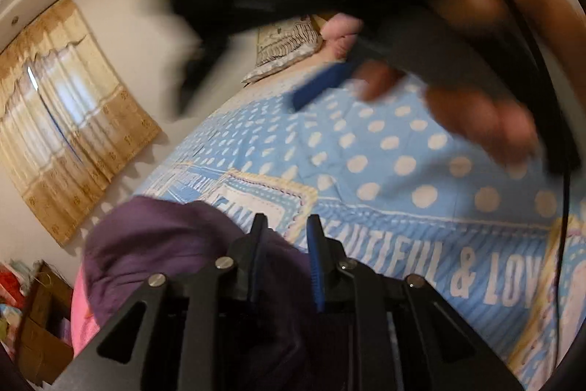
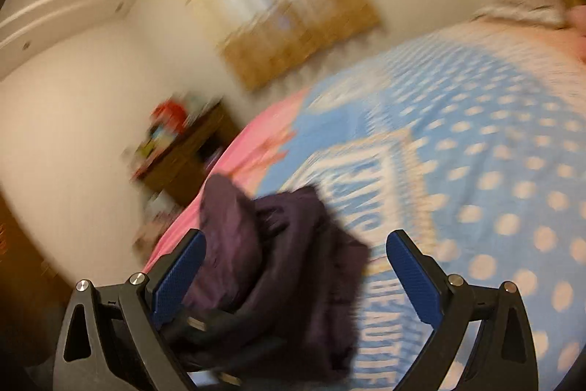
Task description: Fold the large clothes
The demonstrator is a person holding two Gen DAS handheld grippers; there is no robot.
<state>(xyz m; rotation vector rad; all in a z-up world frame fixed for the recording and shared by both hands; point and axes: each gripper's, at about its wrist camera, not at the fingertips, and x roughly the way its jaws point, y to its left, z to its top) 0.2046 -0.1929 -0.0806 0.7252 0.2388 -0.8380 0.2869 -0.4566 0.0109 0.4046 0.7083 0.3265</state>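
bed [image 1: 384, 149]: blue dotted sheet | on it: purple garment [image 1: 154, 244], pillow [image 1: 285, 46]

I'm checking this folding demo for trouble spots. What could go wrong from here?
1. The purple garment lies bunched near the bed's edge, above the pink sheet; a tug might slide it off.
2. The right hand-held gripper is wide open over crumpled cloth and may catch several layers.
3. A black cable hangs over the polka-dot bedspread and could snag.

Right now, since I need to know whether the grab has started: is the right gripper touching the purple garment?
Apart. The right wrist view shows the right gripper wide open, with the purple garment lying on the bed behind its fingers, unpinched.
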